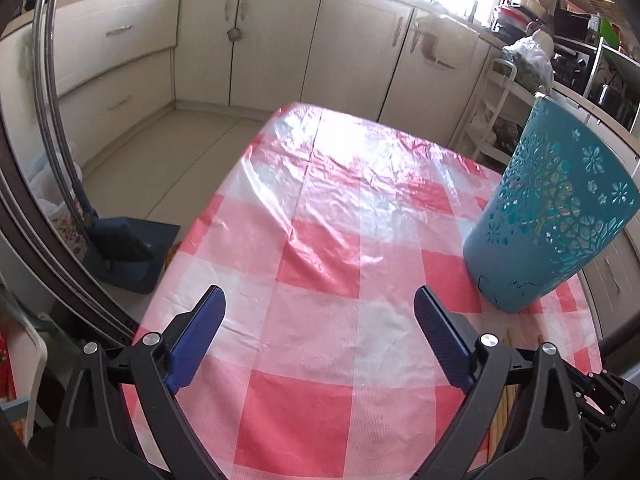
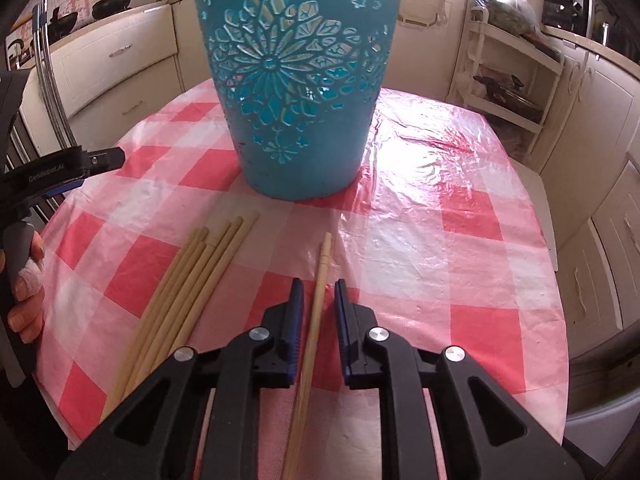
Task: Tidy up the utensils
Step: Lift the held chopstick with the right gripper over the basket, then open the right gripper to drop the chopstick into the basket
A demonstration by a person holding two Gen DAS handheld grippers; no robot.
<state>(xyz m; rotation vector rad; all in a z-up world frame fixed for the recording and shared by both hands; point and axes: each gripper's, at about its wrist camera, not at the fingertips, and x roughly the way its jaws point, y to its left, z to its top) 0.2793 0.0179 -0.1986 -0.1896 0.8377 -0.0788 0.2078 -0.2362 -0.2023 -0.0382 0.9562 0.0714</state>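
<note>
The step in hand looks like picking up one chopstick to drop into the teal cut-out holder (image 2: pixel 298 80), which stands upright on the tabletop (image 2: pixel 440 248) just beyond the sticks. The right claw (image 2: pixel 318 300) straddles a single chopstick (image 2: pixel 320 280) that lies apart from the rest; its blue pads are drawn close on either side, yet a narrow gap shows between each pad and the wood, so the stick is not yet pinched. A bundle of chopsticks (image 2: pixel 192 280) lies side by side to its left, tips pointing toward the holder.

The left claw (image 1: pixel 320 312) is spread wide over bare cloth with nothing between its pads; the holder sits to its right in that view. A hand (image 2: pixel 24 280) grips its handle at the edge of the right wrist view.

The next move probably calls for closing fully on the lone stick, lifting it, tilting it upright and carrying it over the holder's rim.

The tabletop wears a glossy red-and-white checked plastic cover, wrinkled and glaring. Cream kitchen cabinets (image 1: pixel 256 40) ring the room, pans (image 2: pixel 108 6) sit on the counter, and a white rack (image 2: pixel 516 80) stands by the bright window.
</note>
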